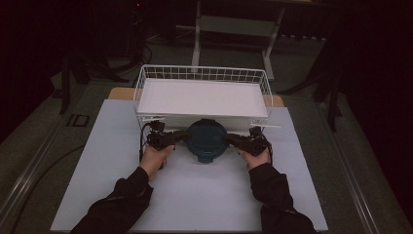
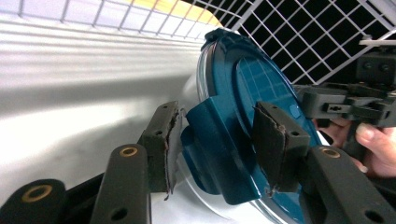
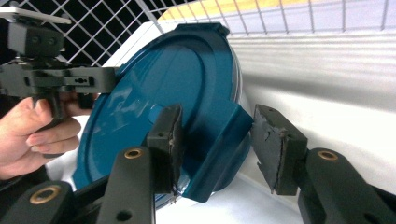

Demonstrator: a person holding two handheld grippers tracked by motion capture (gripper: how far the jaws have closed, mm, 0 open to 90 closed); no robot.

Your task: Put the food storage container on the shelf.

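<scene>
Jaws of the left gripper (image 2: 219, 144) bracket one blue side flap of the round container (image 1: 206, 140), pads not quite pressing. Those of the right gripper (image 3: 219, 140) stand apart around the opposite flap, one pad touching. Its teal lid faces up, flaps pointing sideways, just before the wire basket (image 1: 202, 73).

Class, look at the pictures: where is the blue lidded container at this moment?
In the high view the blue lidded container sits mid-table, just in front of the white wire basket, between the left gripper and the right gripper.
</scene>
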